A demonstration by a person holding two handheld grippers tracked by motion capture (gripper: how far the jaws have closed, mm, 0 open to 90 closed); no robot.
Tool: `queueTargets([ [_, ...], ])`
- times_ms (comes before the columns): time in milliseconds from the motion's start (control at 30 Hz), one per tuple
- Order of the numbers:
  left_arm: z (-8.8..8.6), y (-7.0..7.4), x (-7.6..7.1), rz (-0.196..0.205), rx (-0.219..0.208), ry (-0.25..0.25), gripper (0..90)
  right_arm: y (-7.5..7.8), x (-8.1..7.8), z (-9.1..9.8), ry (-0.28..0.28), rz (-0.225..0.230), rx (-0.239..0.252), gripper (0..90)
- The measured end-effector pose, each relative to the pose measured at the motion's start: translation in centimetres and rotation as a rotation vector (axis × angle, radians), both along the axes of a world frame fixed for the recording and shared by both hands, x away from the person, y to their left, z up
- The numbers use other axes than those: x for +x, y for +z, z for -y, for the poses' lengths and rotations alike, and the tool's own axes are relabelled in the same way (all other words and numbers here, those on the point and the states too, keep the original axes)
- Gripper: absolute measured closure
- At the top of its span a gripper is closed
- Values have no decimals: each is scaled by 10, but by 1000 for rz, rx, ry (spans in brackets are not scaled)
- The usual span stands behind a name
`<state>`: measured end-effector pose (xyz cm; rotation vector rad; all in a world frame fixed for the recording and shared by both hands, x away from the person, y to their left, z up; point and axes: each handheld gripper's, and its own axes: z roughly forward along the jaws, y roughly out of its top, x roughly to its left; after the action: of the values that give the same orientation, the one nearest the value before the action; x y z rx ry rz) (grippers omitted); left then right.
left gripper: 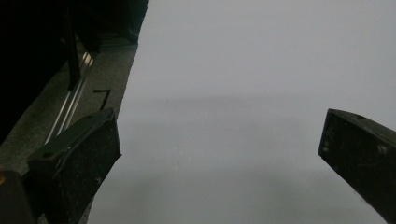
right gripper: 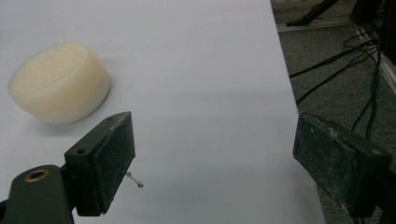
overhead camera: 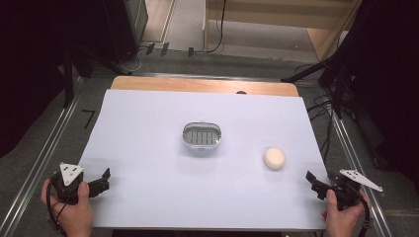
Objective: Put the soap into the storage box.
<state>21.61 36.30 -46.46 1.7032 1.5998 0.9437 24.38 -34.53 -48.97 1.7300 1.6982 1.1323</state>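
The round cream soap bar lies bare on the white worktop, just ahead and to the left of the right tongs, untouched. Their jaws stand wide apart. Farther left sits the oval metal soap dish, empty, near mid-worktop. The left tongs hover at the near left edge, jaws apart too, holding nothing. This looks like the opening reach: next the right tongs likely need to move forward-left, straddle the bar and close.
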Motion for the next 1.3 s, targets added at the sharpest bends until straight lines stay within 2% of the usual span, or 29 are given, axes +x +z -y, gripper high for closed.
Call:
queueTargets([
  [33, 0, 0, 0, 7, 3, 5, 0, 0, 1, -1, 3, -23, 4, 132],
  [67, 0, 0, -1, 12, 2, 14, 0, 0, 2, -1, 4, -25, -5, 132],
  [167, 0, 0, -2, 23, 2, 34, 0, 3, 1, -1, -4, -16, -15, 138],
  [233, 0, 0, -2, 24, 6, 37, 0, 5, 2, -2, -7, -11, 6, 138],
  [300, 1, 0, -2, 24, 11, 31, 0, 6, 4, -4, -11, -14, 1, 136],
  [367, 1, 0, -2, 23, 19, 30, 0, 6, 6, -8, 9, -20, -17, 141],
  [467, 1, 0, -2, 22, 19, 25, 0, 10, 11, -14, 97, -52, -31, 146],
  [500, 1, 0, -2, 22, 19, 25, 0, 10, 11, -14, 97, -52, -31, 146],
  [533, 2, 0, -2, 20, 20, 19, 0, 13, 13, -19, 134, -68, -39, 147],
  [600, 2, 0, -2, 19, 23, 18, 0, 16, 14, -24, 155, -80, -44, 146],
  [733, 3, 0, -2, 14, 33, 12, 0, 21, 15, -33, 177, -77, -11, 138],
  [867, 4, -1, -1, 13, 36, 9, 0, 24, 16, -40, 189, -76, -6, 136],
  [967, 4, 0, -1, 11, 43, 7, 0, 26, 21, -47, 201, -84, 27, 135],
  [1067, 4, -1, -2, 21, 37, 5, 0, 28, 25, -52, 215, -88, 17, 134],
  [1133, 2, 0, -3, 24, 20, 2, 0, 31, 29, -60, 232, -93, 15, 134],
  [1300, 1, 0, -3, 31, 7, 2, 0, 31, 35, -68, 225, -110, 15, 134],
])
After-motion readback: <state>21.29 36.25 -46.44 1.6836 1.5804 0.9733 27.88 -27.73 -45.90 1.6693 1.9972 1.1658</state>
